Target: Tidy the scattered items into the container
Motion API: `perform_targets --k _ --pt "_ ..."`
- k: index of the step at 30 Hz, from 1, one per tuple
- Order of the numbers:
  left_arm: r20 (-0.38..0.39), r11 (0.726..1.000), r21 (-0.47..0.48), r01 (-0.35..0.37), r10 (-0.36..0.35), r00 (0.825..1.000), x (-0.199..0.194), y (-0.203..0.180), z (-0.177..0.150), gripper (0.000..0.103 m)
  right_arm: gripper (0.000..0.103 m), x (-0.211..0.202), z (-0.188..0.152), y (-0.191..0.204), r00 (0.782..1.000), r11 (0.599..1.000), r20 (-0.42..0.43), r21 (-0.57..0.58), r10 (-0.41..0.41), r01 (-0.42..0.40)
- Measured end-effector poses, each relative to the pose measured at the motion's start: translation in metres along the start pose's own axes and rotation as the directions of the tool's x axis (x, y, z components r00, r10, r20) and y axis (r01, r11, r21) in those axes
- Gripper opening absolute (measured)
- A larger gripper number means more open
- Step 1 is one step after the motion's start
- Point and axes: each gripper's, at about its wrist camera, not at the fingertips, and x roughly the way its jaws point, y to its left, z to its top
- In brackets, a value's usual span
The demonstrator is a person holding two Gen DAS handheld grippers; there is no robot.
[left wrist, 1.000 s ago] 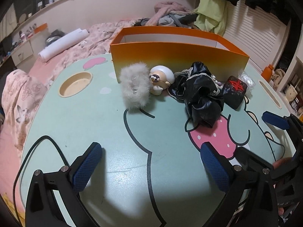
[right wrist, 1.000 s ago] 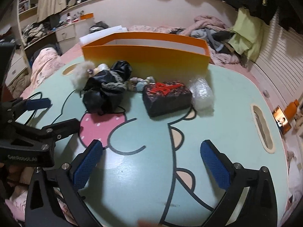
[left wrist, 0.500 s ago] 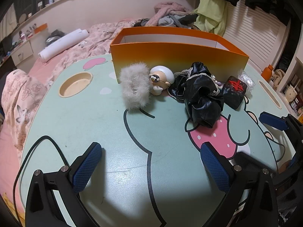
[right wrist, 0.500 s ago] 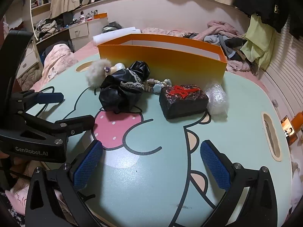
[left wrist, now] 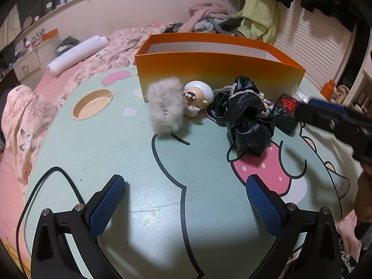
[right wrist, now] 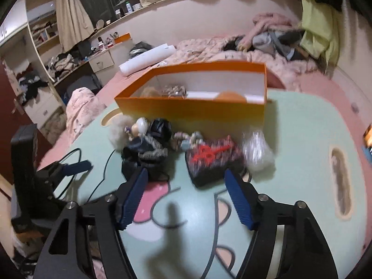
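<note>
Left wrist view
Left gripper (left wrist: 183,200): jaws stood wide apart above the bare table (left wrist: 97,144), nothing between the blue pads.
Orange box (left wrist: 218,79): stood upright at the far edge of the table, open at the top, its long wall facing the camera.
Fluffy grey piece (left wrist: 165,108): lay just in front of the box's left end, touching the small figurine (left wrist: 198,97) beside it.
Black cloth bundle (left wrist: 246,121): sat right of the figurine, crumpled, with lace trim showing.
Dark packet with red marking (left wrist: 286,111): lay right of the bundle, partly behind the right gripper (left wrist: 325,114), which entered blurred from the right.
Cable (left wrist: 46,186): curved over the table's near left edge.

Right wrist view
Right gripper (right wrist: 186,196): jaws were closing, still apart, with nothing between the pads; they hung above the table in front of the packet (right wrist: 214,160).
Box (right wrist: 193,111): its inside showed a few small things at the left end, too blurred to name.
Clear plastic bag (right wrist: 257,155): lay just right of the packet.
Bundle (right wrist: 148,148): sat left of the packet, with beads (right wrist: 188,139) between them near the box wall.
Left gripper (right wrist: 74,167): sat at the left edge, low over the table.
</note>
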Motion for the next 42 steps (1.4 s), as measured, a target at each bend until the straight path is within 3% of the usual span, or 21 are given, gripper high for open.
perform_targets --k 7,12,15,22,26,35,42 --pt "0.000 1.000 -0.001 0.001 -0.001 1.000 0.000 0.000 0.000 0.103 0.064 0.025 0.026 -0.001 0.994 0.991 -0.013 -0.073 -0.110 0.109" --pt "0.000 1.000 0.001 -0.001 0.001 1.000 0.000 0.000 0.000 0.103 0.064 0.048 0.025 -0.010 0.989 0.991 -0.093 -0.074 -0.116 0.109" --pt "-0.001 1.000 0.001 0.000 0.000 1.000 0.000 -0.001 0.000 0.103 0.064 0.050 0.023 -0.017 0.990 0.996 -0.118 -0.053 -0.075 0.069" --pt "-0.003 1.000 -0.003 0.003 -0.003 1.000 0.001 -0.001 0.000 0.103 0.061 0.049 0.006 0.002 0.980 0.986 -0.187 -0.159 -0.073 0.043" --pt "-0.004 1.000 0.002 0.001 -0.001 1.000 0.003 -0.002 0.000 0.103 0.061 0.039 -0.007 0.009 0.985 0.981 -0.146 -0.185 -0.089 0.061" --pt "0.009 1.000 -0.019 0.001 -0.001 1.000 0.001 -0.001 -0.001 0.103 0.061 -0.017 -0.011 -0.009 0.998 0.998 0.046 -0.058 -0.030 0.033" --pt "0.143 0.993 0.029 0.113 -0.116 0.983 -0.023 -0.013 0.023 0.103 0.061 -0.040 -0.003 -0.025 0.994 0.999 0.101 0.001 -0.049 0.049"
